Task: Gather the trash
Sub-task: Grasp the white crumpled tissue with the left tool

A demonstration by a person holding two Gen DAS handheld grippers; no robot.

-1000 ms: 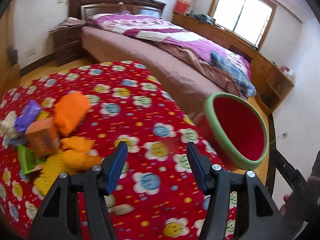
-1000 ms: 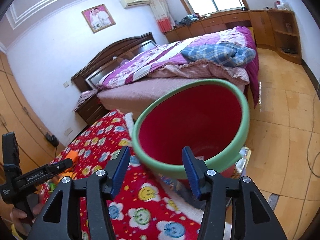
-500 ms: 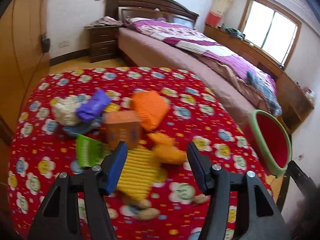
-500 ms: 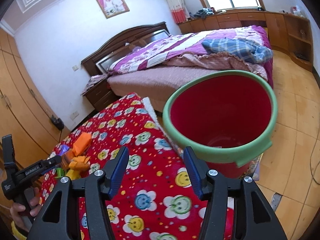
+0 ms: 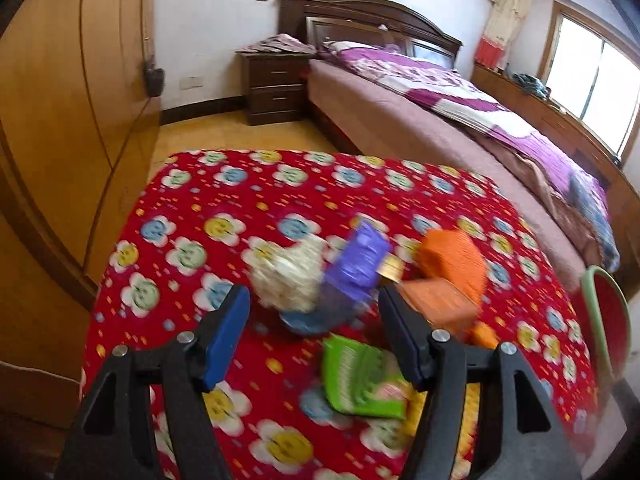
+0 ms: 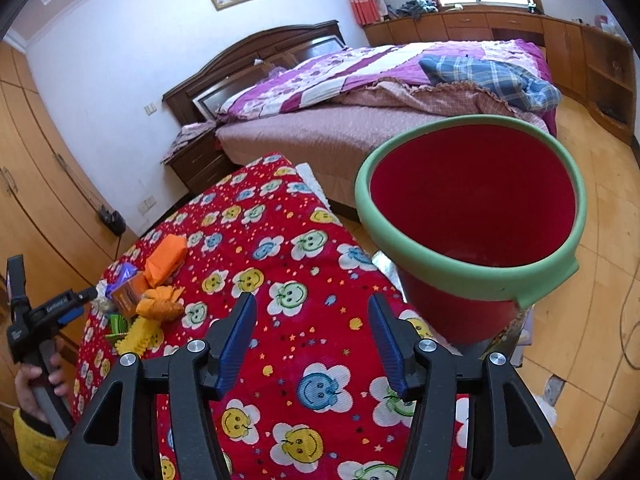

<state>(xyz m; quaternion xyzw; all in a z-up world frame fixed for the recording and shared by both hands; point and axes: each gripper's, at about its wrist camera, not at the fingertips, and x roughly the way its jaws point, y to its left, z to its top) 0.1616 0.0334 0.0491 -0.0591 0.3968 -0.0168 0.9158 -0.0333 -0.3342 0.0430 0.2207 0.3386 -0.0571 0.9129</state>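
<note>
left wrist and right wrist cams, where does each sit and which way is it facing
Left wrist: on the left hand-held gripper, angled down at the trash pile on the red cloth; jaws opening, nothing between them.
Right wrist: on the right hand-held gripper, facing the red bucket and bed; the person's left hand shows.
Shared: cloth, pile, bucket, bed.

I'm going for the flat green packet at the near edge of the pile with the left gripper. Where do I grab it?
Take the flat green packet across its near edge, coming from above and the near side. It lies flat on the red flowered cloth, clear of the pile, so the edge seems the only pinchable part. The left gripper is empty, its jaws opening above it.
</note>
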